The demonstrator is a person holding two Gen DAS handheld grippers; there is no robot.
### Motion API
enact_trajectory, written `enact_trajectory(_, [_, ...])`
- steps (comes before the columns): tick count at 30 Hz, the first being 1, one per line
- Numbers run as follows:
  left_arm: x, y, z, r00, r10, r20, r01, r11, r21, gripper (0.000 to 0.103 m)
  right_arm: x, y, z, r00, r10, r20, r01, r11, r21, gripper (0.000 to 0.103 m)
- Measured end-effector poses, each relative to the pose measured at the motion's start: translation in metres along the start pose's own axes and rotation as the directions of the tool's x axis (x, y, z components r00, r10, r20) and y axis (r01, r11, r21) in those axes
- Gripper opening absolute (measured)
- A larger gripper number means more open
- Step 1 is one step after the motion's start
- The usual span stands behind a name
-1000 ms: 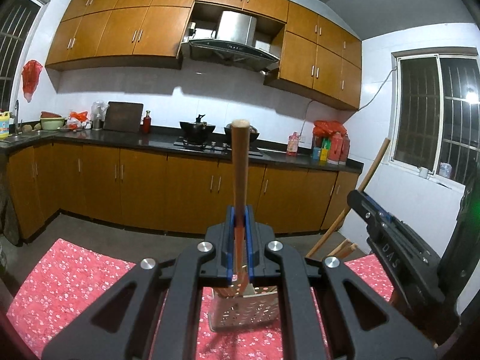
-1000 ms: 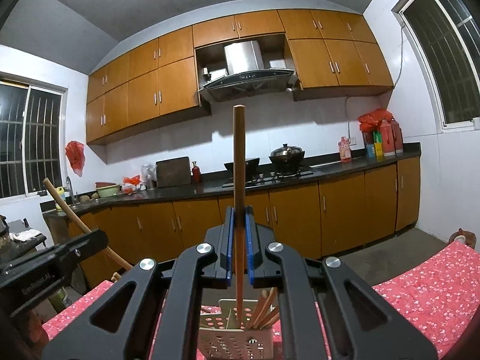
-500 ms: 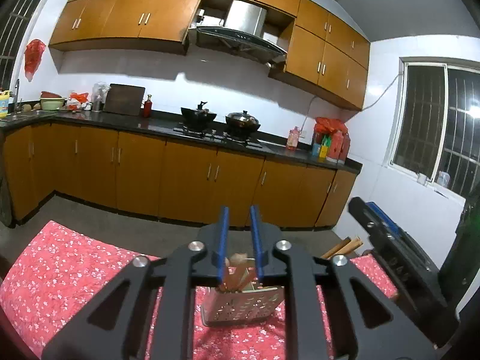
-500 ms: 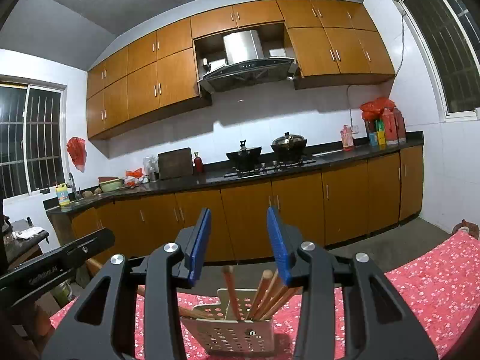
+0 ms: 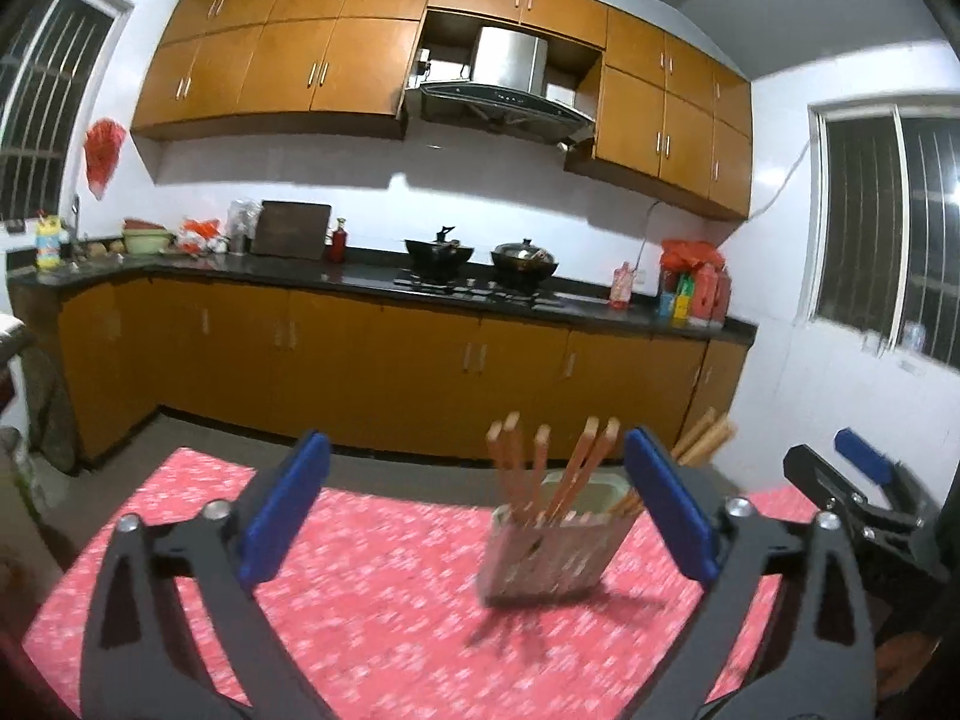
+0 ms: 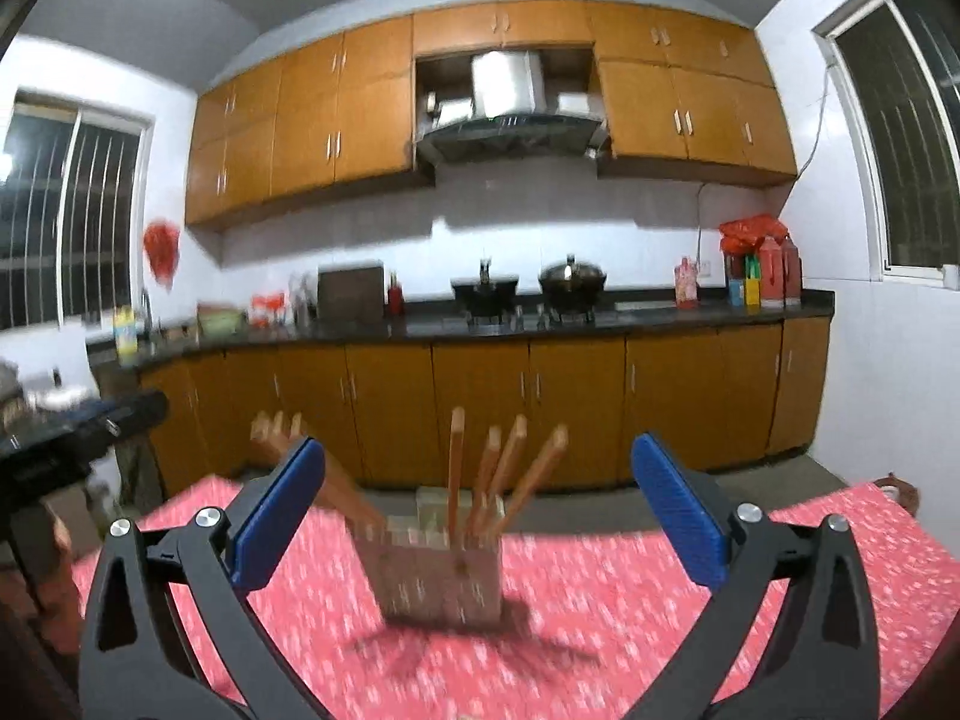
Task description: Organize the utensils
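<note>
A pale perforated utensil holder point(image 5: 549, 552) stands on the red floral tablecloth point(image 5: 360, 600), with several wooden chopsticks point(image 5: 534, 468) leaning in it. My left gripper point(image 5: 475, 450) has its jaws opening wide; nothing is pressed between the blue pads point(image 5: 282, 516), and the holder stands beyond them, right of centre. In the right wrist view the same holder point(image 6: 441, 570) and chopsticks point(image 6: 456, 456) sit ahead of my right gripper point(image 6: 477, 447), whose jaws are also opening and grip nothing. Each gripper shows at the edge of the other's view: the right gripper point(image 5: 858, 480) and the left gripper point(image 6: 72, 432).
Past the table's far edge lies a strip of floor point(image 5: 420, 474), then wooden base cabinets point(image 5: 420, 360) under a dark counter point(image 5: 360, 282) with two pots point(image 5: 522, 255) and bottles. Barred windows point(image 5: 888, 228) flank the room. A brown object point(image 6: 897, 486) sits at the cloth's right edge.
Both grippers held one upright wooden chopstick over the holder; both jaws have spread wide, the chopsticks have dropped in, and both grippers have drawn back from the holder.
</note>
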State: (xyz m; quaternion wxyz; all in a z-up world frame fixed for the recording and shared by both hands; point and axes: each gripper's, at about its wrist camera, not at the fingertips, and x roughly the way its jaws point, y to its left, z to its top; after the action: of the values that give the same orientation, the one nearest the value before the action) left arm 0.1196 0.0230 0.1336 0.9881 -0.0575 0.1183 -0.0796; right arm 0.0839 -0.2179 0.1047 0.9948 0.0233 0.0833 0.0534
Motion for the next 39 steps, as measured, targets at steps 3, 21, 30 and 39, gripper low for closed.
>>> enact_trajectory(3, [-0.025,0.002,-0.025,0.999,0.032,-0.018,-0.031,0.998,0.057,0.099,-0.011,0.002,-0.02,0.998,0.003,-0.058,-0.003,1.0,-0.007,0.101])
enact_trajectory(21, [-0.09,0.008,-0.135,0.985,0.133,-0.107,-0.125,0.989,0.082,0.099,-0.075,0.015,-0.121,0.977,-0.06,-0.205,0.069,0.997,0.034,0.101])
enact_trajectory(30, [-0.094,0.002,-0.151,0.983,0.142,-0.113,-0.13,0.985,0.11,0.099,-0.08,0.018,-0.131,0.974,-0.082,-0.21,0.085,0.996,0.008,0.101])
enact_trajectory(39, [-0.094,0.006,-0.157,0.981,0.149,-0.126,-0.137,0.985,0.102,0.099,-0.082,0.016,-0.133,0.972,-0.1,-0.213,0.102,0.995,-0.002,0.101])
